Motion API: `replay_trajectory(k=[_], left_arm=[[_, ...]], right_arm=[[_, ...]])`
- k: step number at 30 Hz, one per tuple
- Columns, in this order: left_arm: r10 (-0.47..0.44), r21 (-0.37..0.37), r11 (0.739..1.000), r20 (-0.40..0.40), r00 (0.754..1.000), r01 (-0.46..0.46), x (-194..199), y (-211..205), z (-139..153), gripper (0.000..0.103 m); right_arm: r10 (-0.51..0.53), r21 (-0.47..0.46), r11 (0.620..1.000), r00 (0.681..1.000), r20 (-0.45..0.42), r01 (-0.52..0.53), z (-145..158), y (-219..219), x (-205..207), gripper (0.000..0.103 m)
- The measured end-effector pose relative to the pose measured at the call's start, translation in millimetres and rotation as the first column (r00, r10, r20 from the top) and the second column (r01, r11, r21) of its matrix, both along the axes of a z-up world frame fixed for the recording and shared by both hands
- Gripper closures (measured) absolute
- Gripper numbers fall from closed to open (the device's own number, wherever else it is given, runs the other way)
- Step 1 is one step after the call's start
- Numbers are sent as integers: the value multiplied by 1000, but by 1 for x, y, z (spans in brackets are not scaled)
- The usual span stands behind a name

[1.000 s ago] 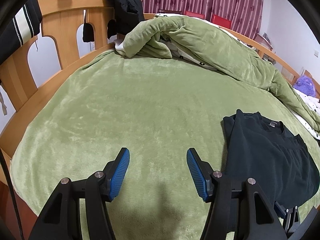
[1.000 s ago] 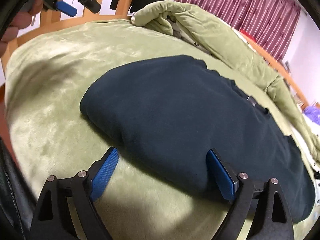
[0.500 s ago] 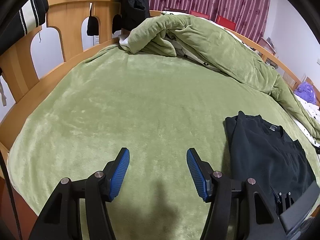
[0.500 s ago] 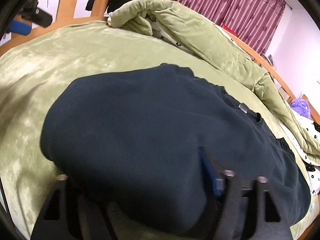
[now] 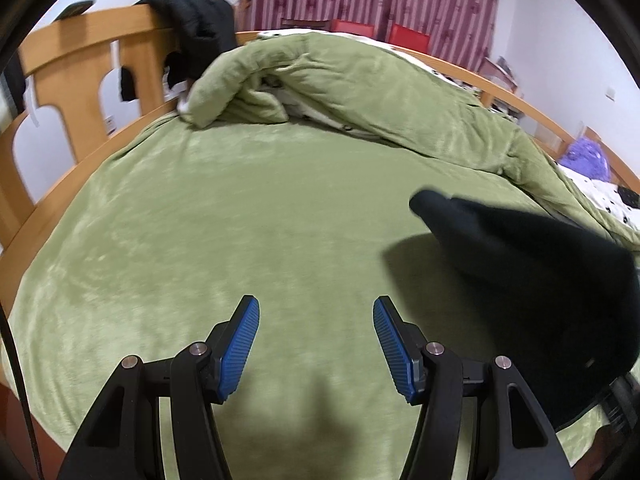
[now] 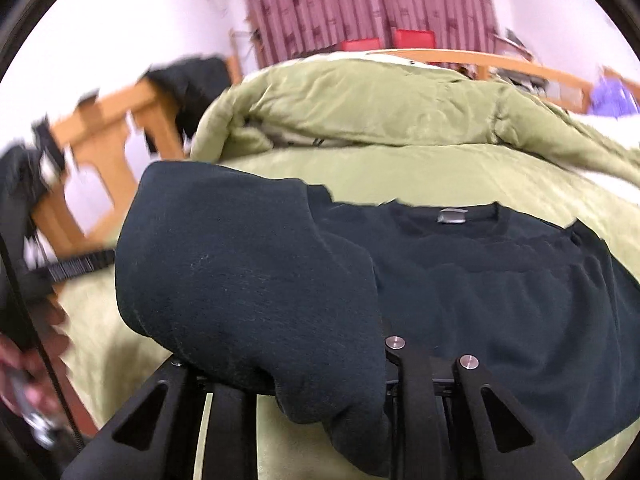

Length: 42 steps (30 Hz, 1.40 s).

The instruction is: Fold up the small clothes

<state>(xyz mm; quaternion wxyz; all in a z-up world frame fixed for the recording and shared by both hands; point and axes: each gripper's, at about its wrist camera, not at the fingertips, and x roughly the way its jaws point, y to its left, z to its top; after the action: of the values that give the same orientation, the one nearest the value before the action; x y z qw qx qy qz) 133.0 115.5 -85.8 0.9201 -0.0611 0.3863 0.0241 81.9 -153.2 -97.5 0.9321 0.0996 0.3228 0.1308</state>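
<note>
Lifted since a second ago, the dark shirt (image 5: pixel 520 276) is now rising off the bed (image 5: pixel 240 240) by its right edge, while the left gripper (image 5: pixel 316 340) is hovering released, well left of it. From the right wrist, the right gripper (image 6: pixel 304 376) is clenching the shirt's near fold, carrying it leftward over the collar-forward body.

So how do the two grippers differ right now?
The left gripper has its jaws spread wide and holds nothing, above bare green blanket; the right gripper has its jaws buried in the black shirt, apparently clamped on a lifted fold. Left blue pads show; the right's are covered. Both have the same black frame.
</note>
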Motion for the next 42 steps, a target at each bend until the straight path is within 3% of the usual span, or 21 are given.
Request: replay_trajectory(k=[5, 10, 14, 16, 19, 23, 29, 33, 35, 39, 42], left_arm=[[-58, 15, 998, 4, 998, 58, 11, -48, 5, 46], [-128, 20, 992, 5, 992, 128, 21, -105, 6, 46], [-185, 21, 982, 4, 983, 185, 25, -149, 1, 46], [-217, 11, 976, 1, 976, 217, 26, -174, -4, 46], [-255, 11, 967, -12, 967, 255, 25, -203, -11, 46], [-296, 15, 955, -22, 955, 296, 22, -236, -19, 46], [-320, -14, 947, -21, 947, 320, 20, -258, -19, 46], [-326, -9, 945, -20, 945, 326, 21, -265, -17, 46], [-325, -2, 946, -19, 945, 325, 20, -266, -15, 46], [-319, -17, 948, -25, 947, 319, 24, -264, -15, 46], [-316, -26, 949, -34, 948, 315, 27, -264, -17, 46]], right_arm=[[-109, 165, 980, 994, -15, 110, 13, -88, 2, 81], [-255, 219, 942, 967, -25, 255, 6, -175, -15, 82], [-363, 178, 910, 928, -89, 373, -21, -233, -26, 82], [-388, 163, 896, 906, -168, 414, -43, -256, -27, 82], [-355, 234, 879, 898, -259, 415, -71, -284, -32, 76], [-412, 110, 891, 886, -213, 441, -64, -294, -51, 58], [-428, 23, 900, 894, -131, 435, -37, -320, -76, 55], [-442, -83, 894, 897, -7, 440, -8, -324, -77, 55], [-416, -93, 904, 909, 29, 417, 2, -326, -74, 54], [-283, -100, 956, 958, -49, 277, -6, -320, -36, 50], [-270, -141, 958, 950, -157, 249, -36, -315, -8, 54]])
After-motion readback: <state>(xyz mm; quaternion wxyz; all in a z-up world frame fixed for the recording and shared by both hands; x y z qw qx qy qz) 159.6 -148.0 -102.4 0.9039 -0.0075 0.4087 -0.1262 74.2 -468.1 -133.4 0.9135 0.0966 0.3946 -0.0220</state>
